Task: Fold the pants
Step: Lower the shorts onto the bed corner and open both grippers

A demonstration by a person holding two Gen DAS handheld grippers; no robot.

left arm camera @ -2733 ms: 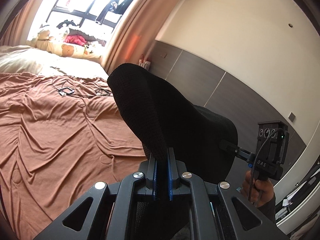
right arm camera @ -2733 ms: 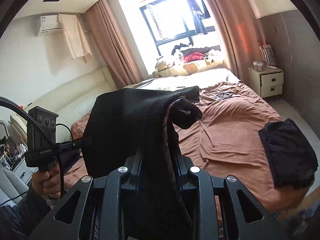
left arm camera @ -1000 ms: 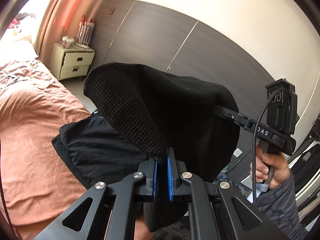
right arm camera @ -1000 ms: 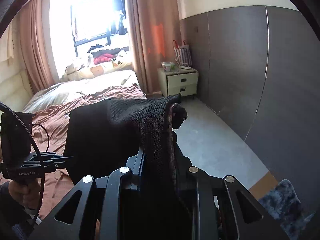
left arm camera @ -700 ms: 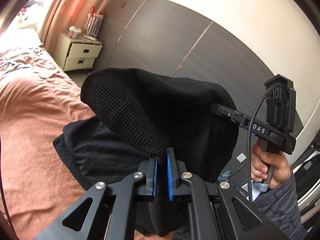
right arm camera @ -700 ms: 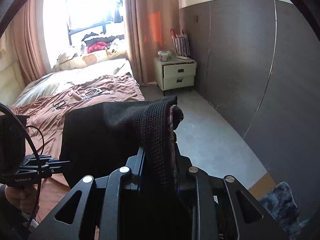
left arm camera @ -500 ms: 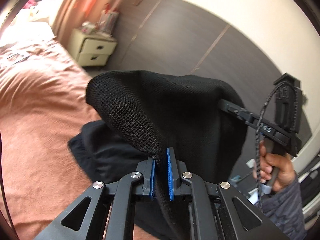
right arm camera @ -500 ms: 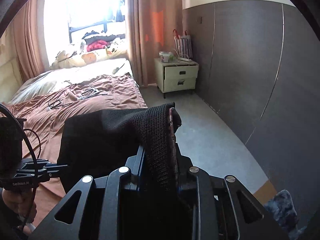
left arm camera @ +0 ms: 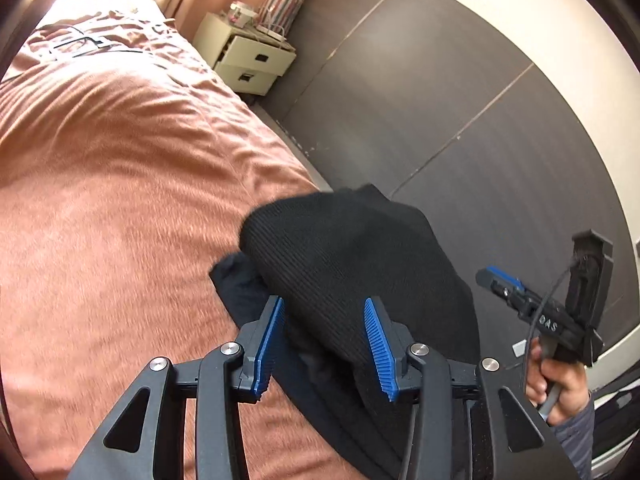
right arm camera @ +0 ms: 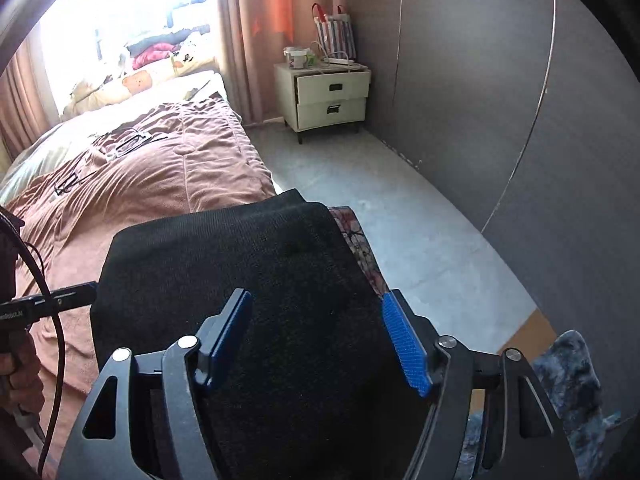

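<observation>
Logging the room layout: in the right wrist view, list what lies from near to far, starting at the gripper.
right gripper, jaws apart → folded black pants on the near bed edge → rumpled brown bedspread → white two-drawer nightstand → striped bag on it, against the wall.

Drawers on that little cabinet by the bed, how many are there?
2. On the cabinet by the bed: a top drawer, slightly open, and a bottom drawer right below. None seem hidden.
</observation>
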